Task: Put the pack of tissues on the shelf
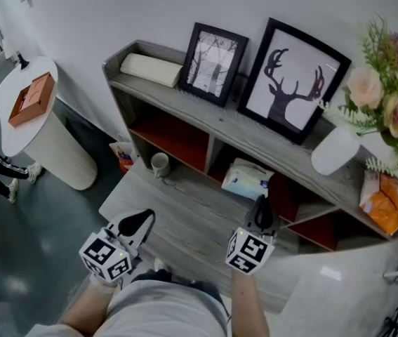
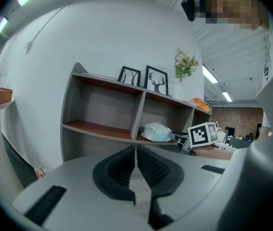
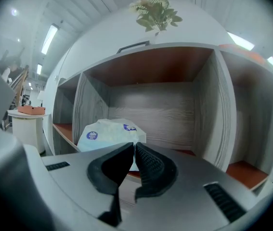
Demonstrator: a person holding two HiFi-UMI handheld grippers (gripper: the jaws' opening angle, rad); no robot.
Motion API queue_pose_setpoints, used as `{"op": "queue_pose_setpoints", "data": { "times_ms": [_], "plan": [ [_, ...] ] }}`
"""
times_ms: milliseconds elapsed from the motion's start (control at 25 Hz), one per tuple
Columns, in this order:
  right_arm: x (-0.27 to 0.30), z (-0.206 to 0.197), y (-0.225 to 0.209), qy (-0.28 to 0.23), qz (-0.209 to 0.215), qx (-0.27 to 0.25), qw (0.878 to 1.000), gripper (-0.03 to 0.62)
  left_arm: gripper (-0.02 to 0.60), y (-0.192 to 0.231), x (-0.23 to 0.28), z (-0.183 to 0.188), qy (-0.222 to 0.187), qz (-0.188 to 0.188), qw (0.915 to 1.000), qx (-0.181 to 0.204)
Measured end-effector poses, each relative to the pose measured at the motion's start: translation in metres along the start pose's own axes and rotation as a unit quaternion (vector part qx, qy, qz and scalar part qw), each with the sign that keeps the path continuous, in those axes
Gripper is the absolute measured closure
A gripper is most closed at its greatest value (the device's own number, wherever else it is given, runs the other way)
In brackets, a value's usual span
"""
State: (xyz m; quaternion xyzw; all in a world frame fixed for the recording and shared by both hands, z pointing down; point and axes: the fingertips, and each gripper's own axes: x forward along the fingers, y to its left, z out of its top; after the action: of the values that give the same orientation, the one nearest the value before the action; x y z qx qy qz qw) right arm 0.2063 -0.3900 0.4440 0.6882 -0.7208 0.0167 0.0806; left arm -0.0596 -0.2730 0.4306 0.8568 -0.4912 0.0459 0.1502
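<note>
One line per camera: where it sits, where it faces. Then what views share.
Head view: on the head, steeply down at the shelf; arms, left gripper, right gripper show.
Left gripper view: on that gripper, facing the shelf from its left; shut jaws, right gripper's cube show.
Right gripper view: on that gripper, close into a shelf compartment; shut jaws show.
All share the tissues.

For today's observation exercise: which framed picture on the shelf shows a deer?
The larger picture, beside the flowers; the smaller picture shows bare trees.
</note>
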Motion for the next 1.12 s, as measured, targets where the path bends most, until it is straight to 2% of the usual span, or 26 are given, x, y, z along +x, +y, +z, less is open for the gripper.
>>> {"op": "queue_pose_setpoints", "data": {
  "times_ms": [400,760,960,1120],
  "plan": [
    [0.013,0.002,0.036,0.006,0.041,0.002,0.999,0.568,0.554,0.005,0.000,0.000,0.001,-0.003,1.0000,-0.004],
    [0.011,0.007,0.037,-0.007,0.053,0.011,0.999,0.567,0.554,0.008,0.002,0.000,0.002,-0.010,0.9999,-0.006],
    [0.000,0.016,0.032,-0.033,0.068,0.024,0.997,0.566,0.554,0.002,0.012,0.002,0.002,-0.030,0.9995,-0.004],
    [-0.019,0.024,0.026,-0.030,0.073,0.046,0.996,0.566,0.554,-0.008,0.026,0.003,0.007,-0.057,0.9983,-0.001]
  ]
}}
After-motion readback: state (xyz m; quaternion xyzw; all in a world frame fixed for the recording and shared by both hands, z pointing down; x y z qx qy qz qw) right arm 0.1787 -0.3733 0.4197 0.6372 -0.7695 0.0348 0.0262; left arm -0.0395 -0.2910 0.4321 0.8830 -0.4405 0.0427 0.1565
